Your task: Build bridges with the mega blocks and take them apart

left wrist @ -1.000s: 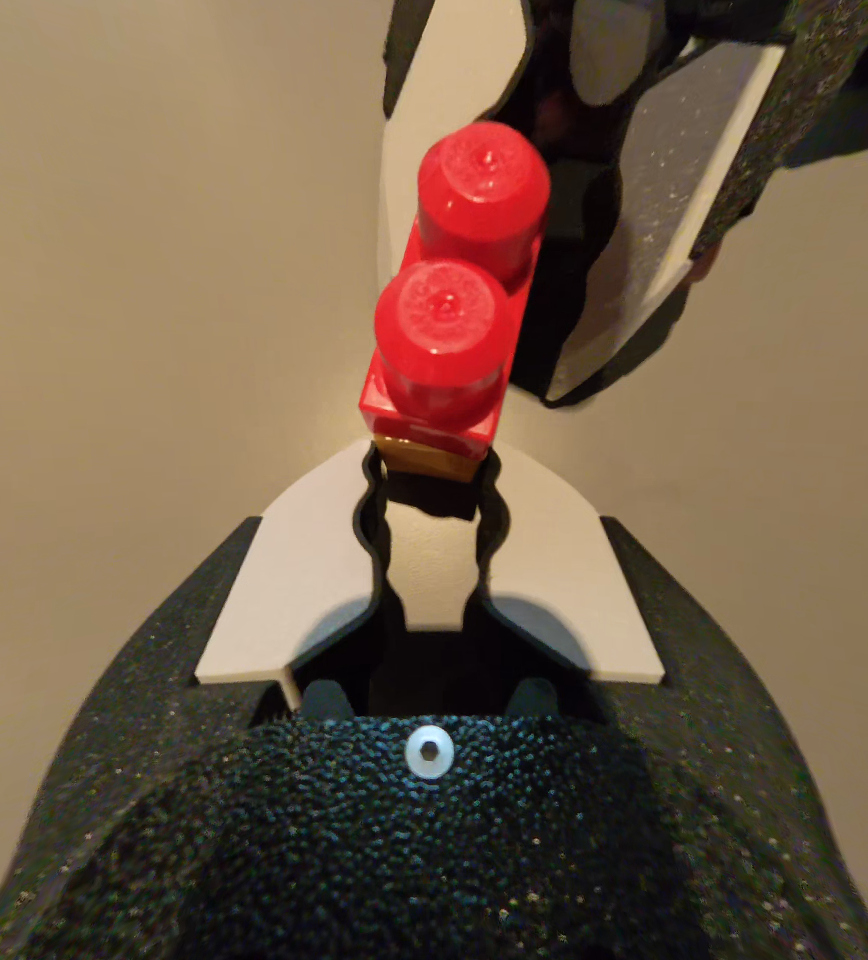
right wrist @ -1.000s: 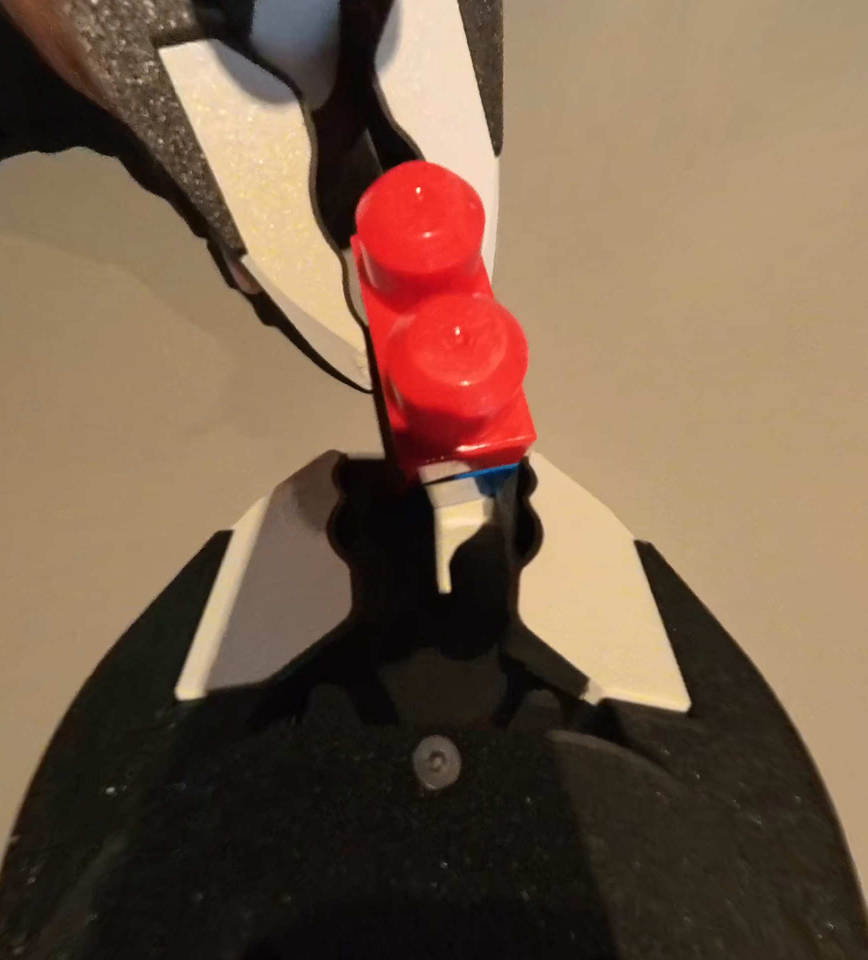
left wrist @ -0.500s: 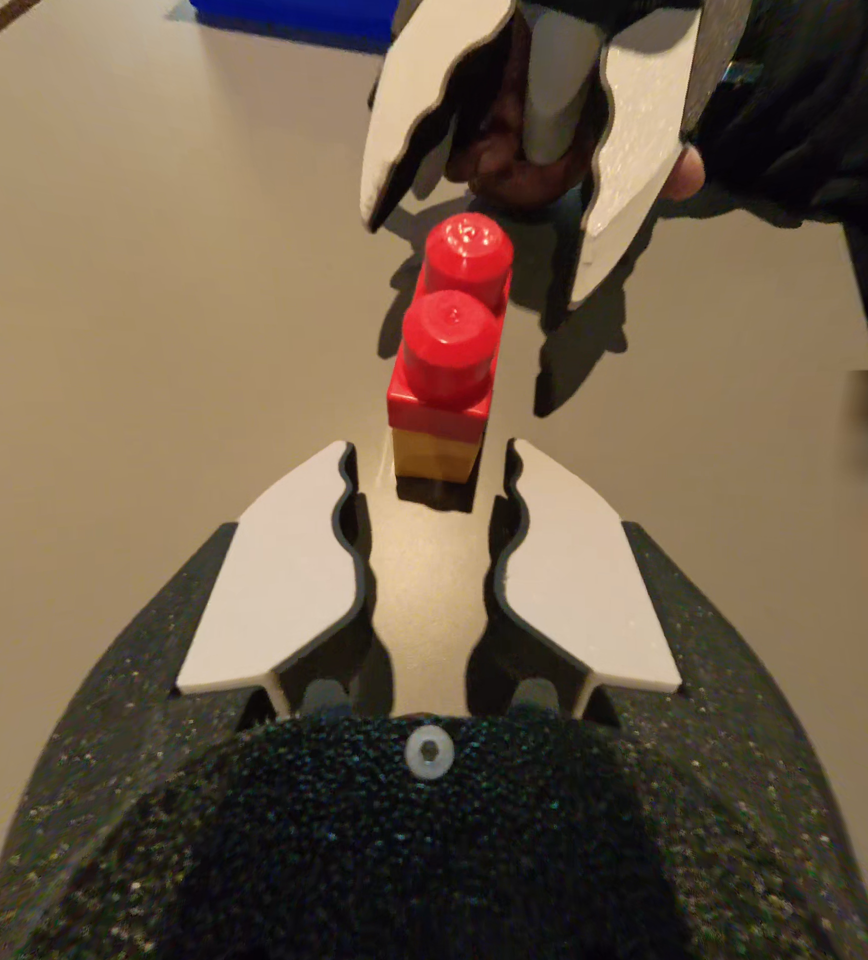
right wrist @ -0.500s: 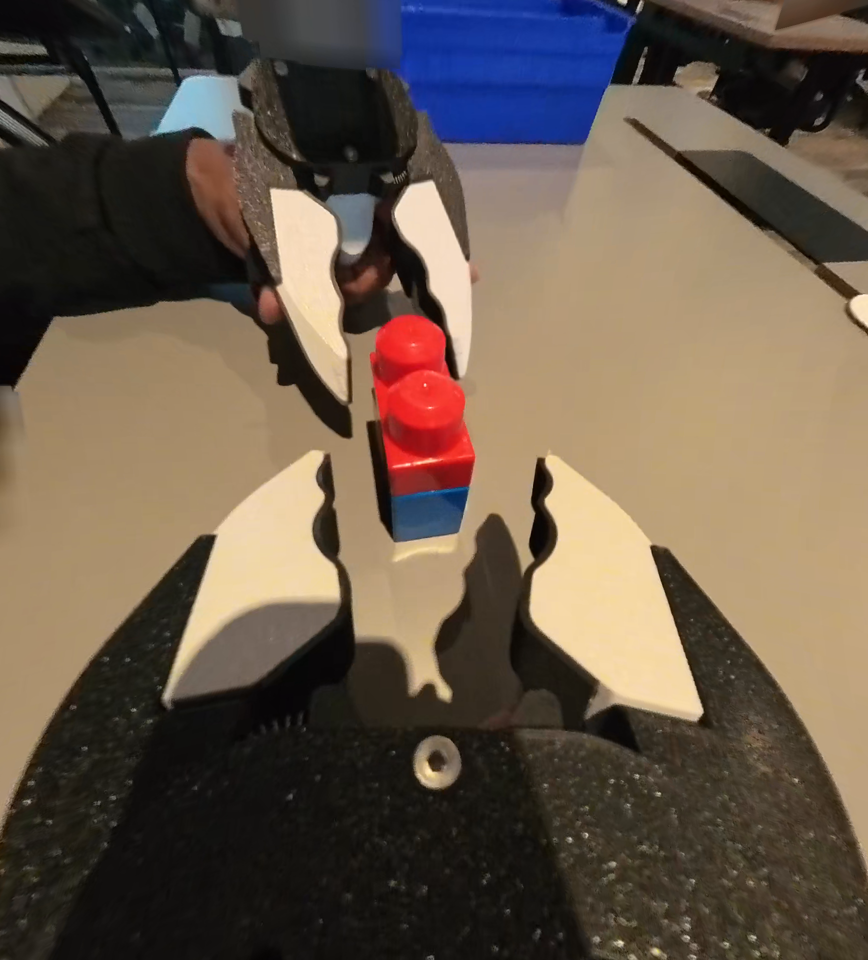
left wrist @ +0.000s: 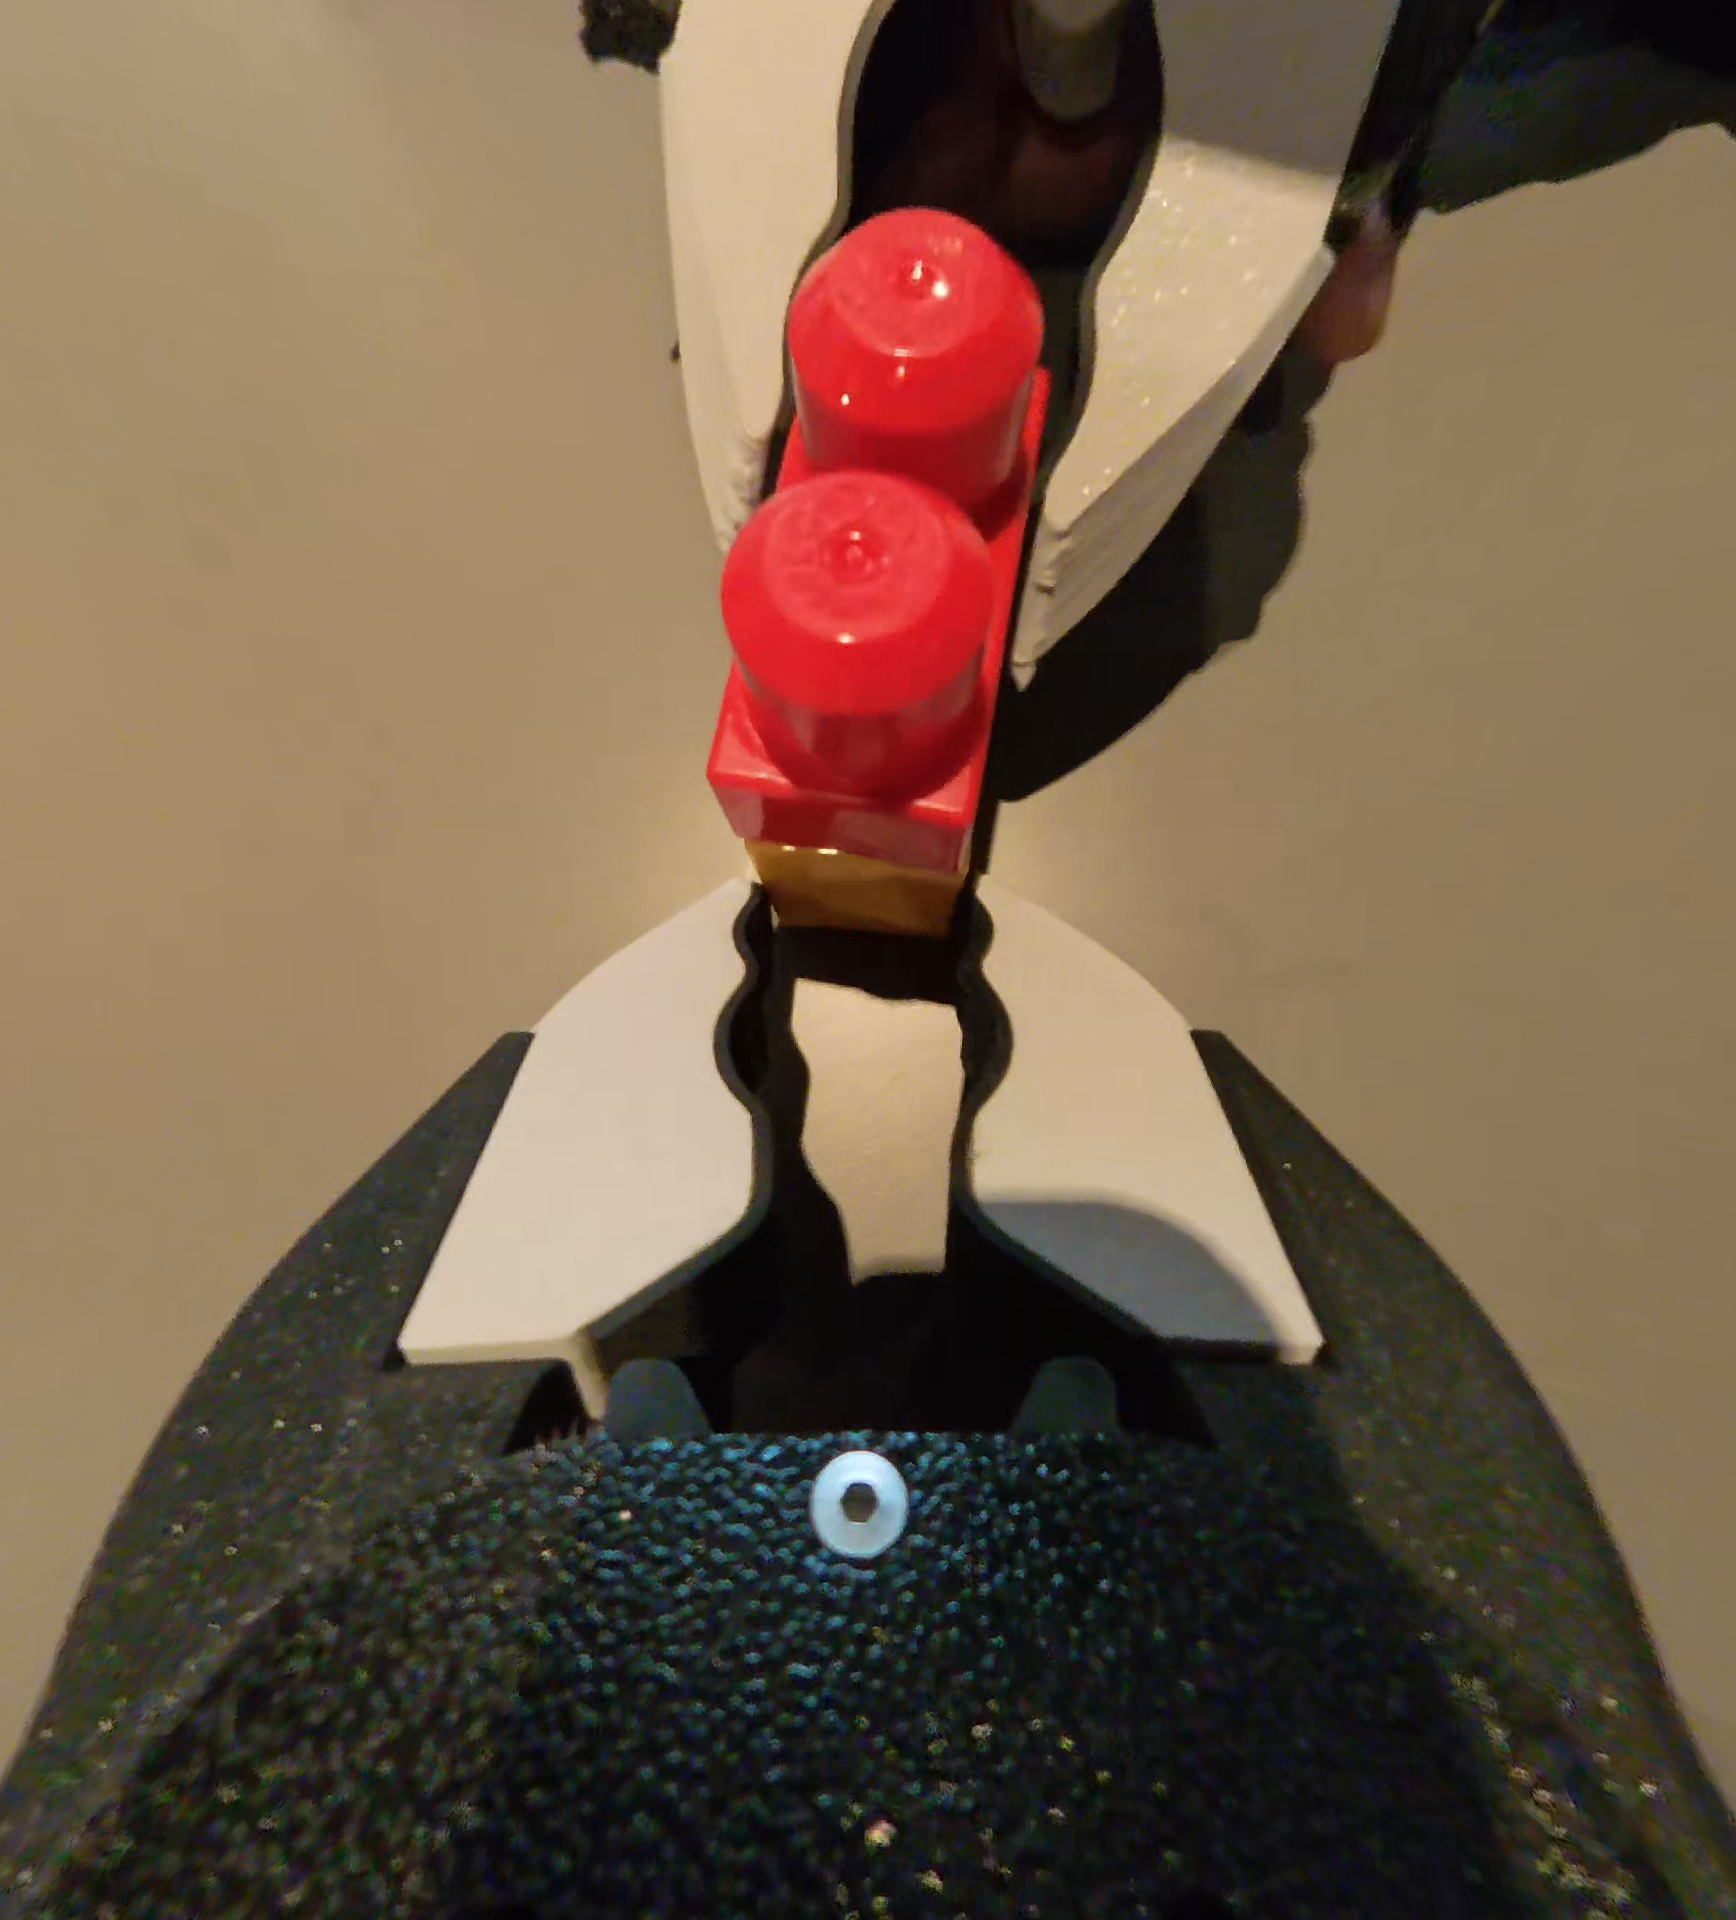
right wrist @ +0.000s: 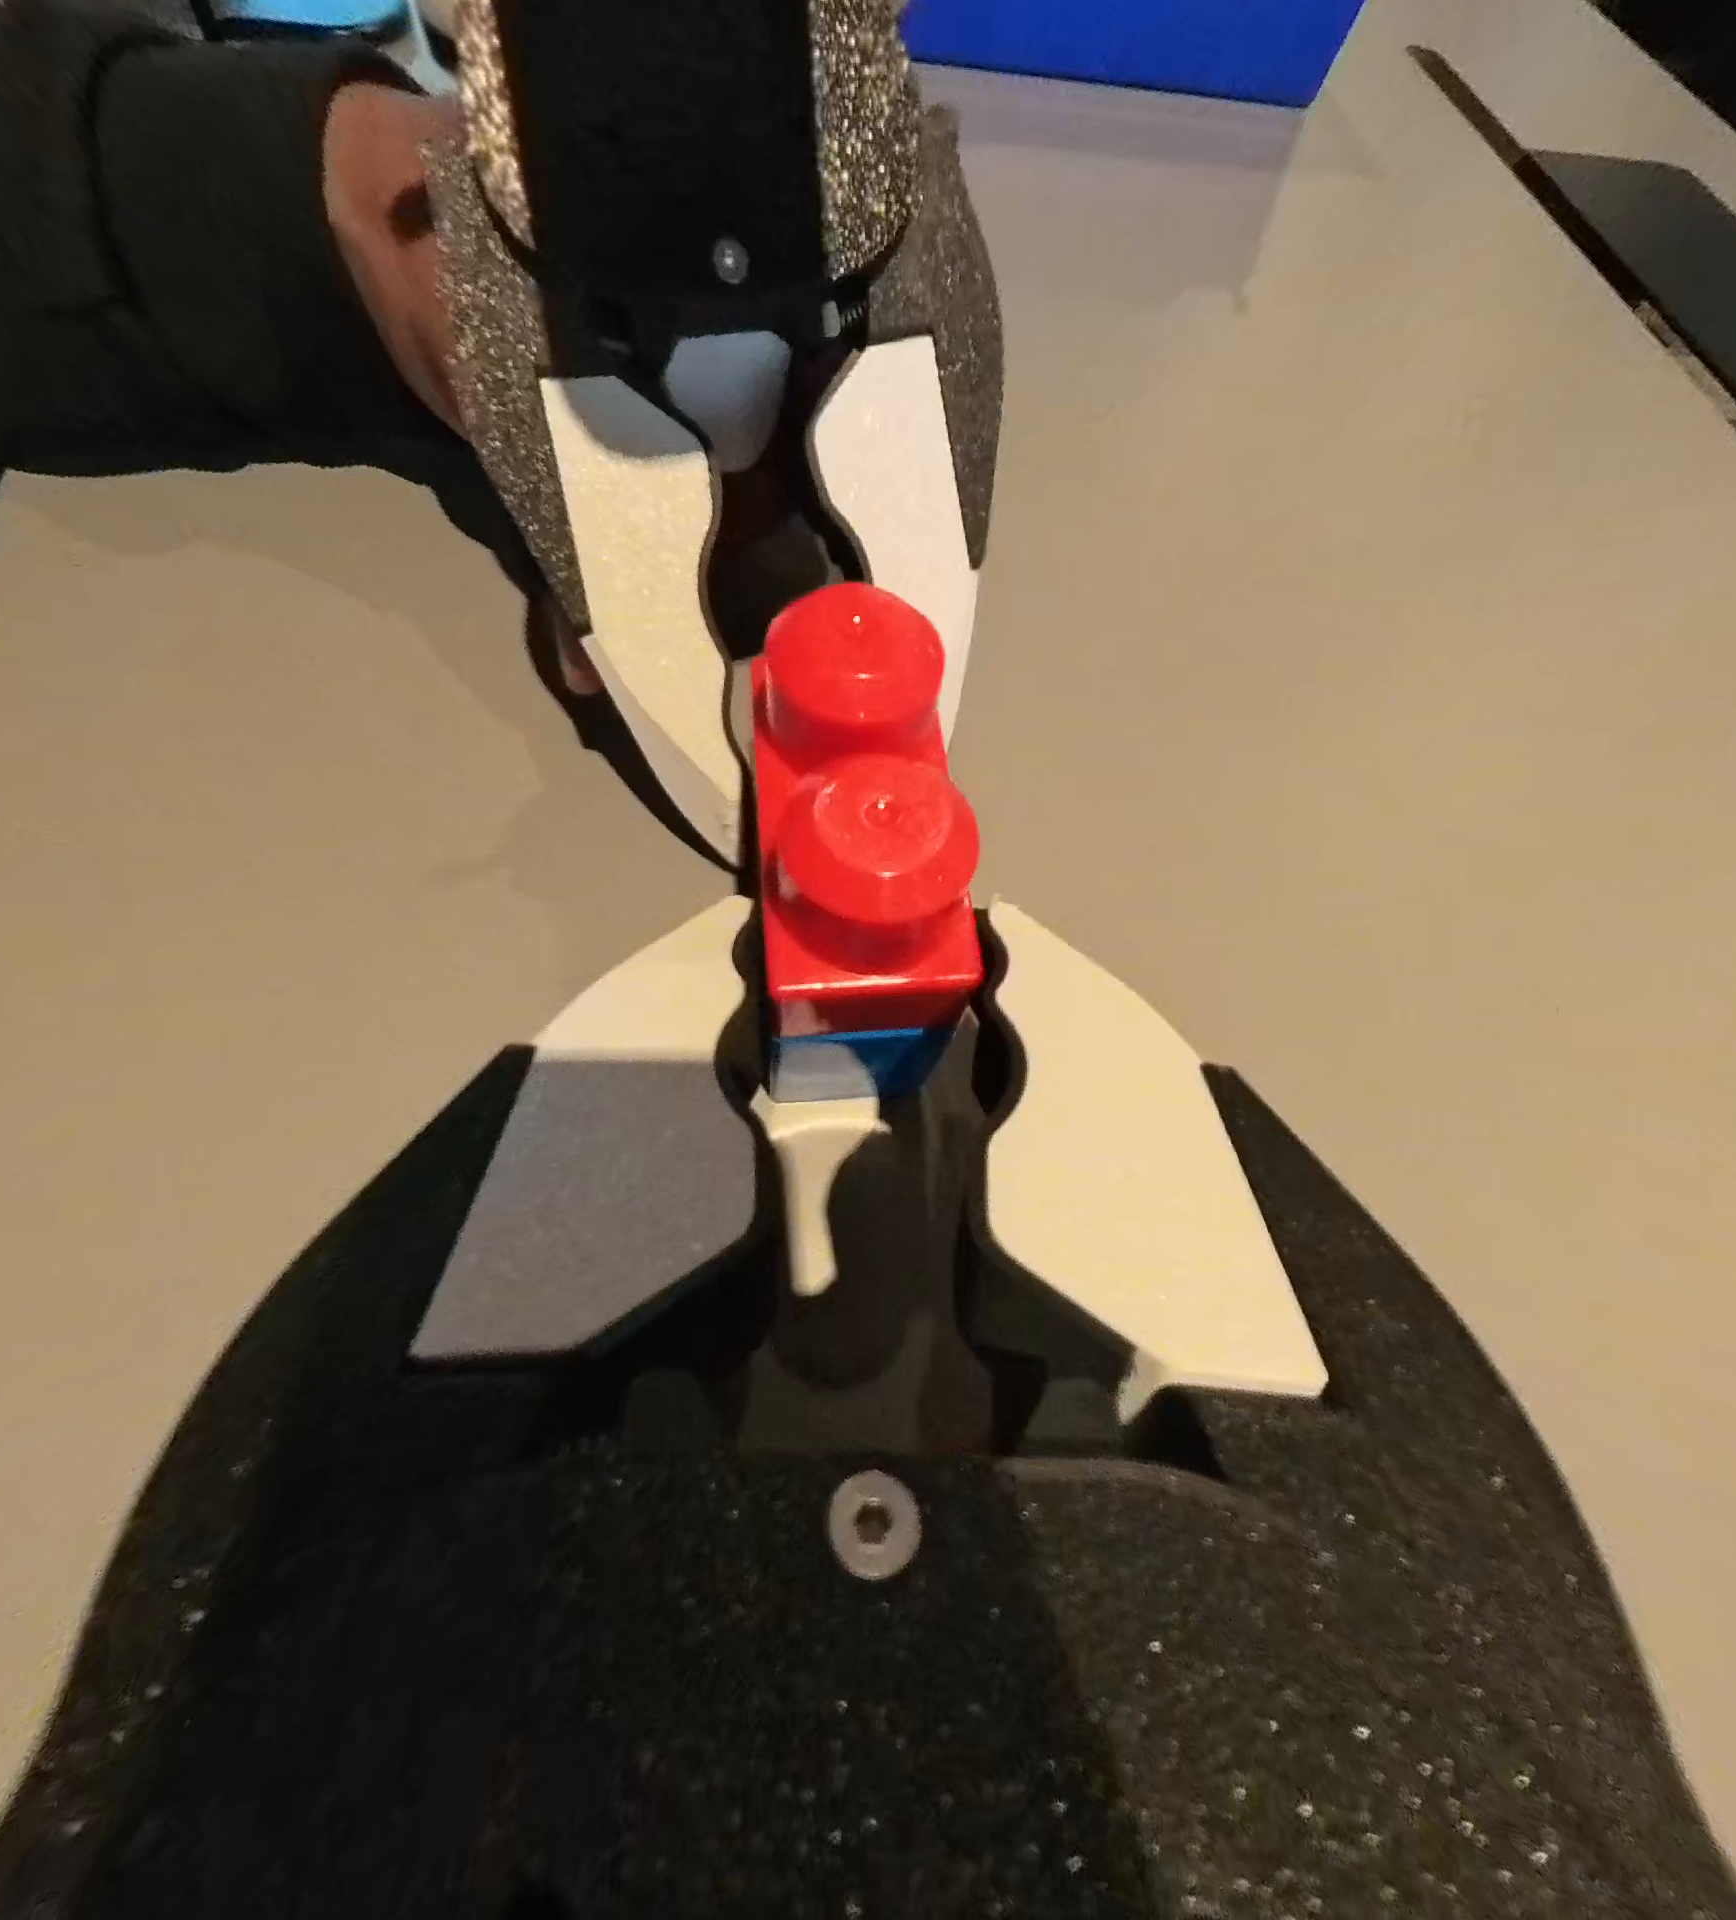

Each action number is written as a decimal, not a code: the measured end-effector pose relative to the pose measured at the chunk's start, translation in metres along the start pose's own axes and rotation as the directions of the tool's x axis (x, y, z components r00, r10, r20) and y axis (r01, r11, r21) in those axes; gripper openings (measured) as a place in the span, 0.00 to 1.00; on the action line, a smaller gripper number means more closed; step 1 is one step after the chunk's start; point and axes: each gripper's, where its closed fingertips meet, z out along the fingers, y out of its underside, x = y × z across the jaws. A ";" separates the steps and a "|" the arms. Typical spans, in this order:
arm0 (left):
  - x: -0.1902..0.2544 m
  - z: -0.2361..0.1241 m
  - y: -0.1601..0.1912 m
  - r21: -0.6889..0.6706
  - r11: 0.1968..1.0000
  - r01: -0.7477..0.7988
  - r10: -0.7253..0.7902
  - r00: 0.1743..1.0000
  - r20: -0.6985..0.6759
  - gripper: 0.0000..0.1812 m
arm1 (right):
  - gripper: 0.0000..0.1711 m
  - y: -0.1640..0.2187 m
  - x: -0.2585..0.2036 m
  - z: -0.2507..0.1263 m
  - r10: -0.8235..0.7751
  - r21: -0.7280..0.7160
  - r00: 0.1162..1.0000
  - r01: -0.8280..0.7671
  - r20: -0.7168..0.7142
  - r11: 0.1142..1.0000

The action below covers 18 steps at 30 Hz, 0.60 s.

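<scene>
Both pairs of tongs are closing back in after spreading half a second ago: left tongs pinching the yellow plastic pier block, right tongs gripping the blue pier block. The glossy red two-stud span block is bridging both piers on the beige counter, suggesting dismantling is starting.

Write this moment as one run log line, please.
phase: bridge gripped at both ends | left hand-held gripper: shut on yellow block | right hand-held gripper: shut on blue block | span: red block on both | surface: table
</scene>
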 end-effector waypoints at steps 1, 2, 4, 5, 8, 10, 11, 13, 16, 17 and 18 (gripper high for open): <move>0.000 0.000 -0.001 0.000 1.000 -0.004 0.004 1.000 0.001 0.18 | 0.21 0.000 0.000 -0.001 -0.004 0.001 1.000 0.004 0.009 1.000; 0.001 0.001 -0.001 0.000 1.000 -0.009 0.009 1.000 0.002 0.18 | 0.22 0.001 -0.001 -0.001 -0.008 0.001 1.000 0.008 0.018 1.000; 0.002 0.002 -0.002 -0.001 1.000 -0.018 0.018 1.000 -0.001 0.18 | 0.22 0.002 -0.001 -0.002 -0.012 0.002 0.999 0.012 0.034 1.000; 0.003 0.002 -0.002 -0.001 1.000 -0.021 0.021 1.000 -0.004 0.18 | 0.22 0.002 -0.002 -0.003 -0.014 0.002 0.999 0.014 0.040 1.000; 0.004 0.003 -0.002 -0.005 1.000 -0.027 0.027 0.999 -0.019 0.18 | 0.22 0.002 -0.003 -0.003 -0.018 0.003 0.998 0.018 0.058 1.000; 0.004 0.003 -0.002 -0.007 0.999 -0.038 0.037 0.999 -0.033 0.18 | 0.21 0.002 -0.003 -0.003 -0.017 0.003 0.997 0.017 0.073 1.000; 0.004 0.003 -0.002 -0.008 0.999 -0.044 0.043 0.998 -0.041 0.18 | 0.21 0.002 -0.004 -0.003 -0.016 0.003 0.997 0.015 0.078 1.000; 0.004 0.003 -0.002 -0.009 0.998 -0.059 0.058 0.997 -0.059 0.18 | 0.21 0.002 -0.004 -0.003 -0.013 0.003 0.996 0.012 0.089 1.000; 0.003 0.004 -0.002 -0.006 0.997 -0.072 0.071 0.995 -0.077 0.18 | 0.21 0.002 -0.004 -0.002 -0.010 0.003 0.995 0.010 0.095 1.000; 0.003 0.004 -0.002 -0.006 0.997 -0.071 0.070 0.994 -0.078 0.18 | 0.21 0.002 -0.004 -0.002 -0.011 0.003 0.995 0.010 0.095 1.000; 0.003 0.004 -0.002 -0.007 0.997 -0.073 0.072 0.995 -0.076 0.18 | 0.21 0.002 -0.004 -0.002 -0.011 0.003 0.995 0.011 0.095 1.000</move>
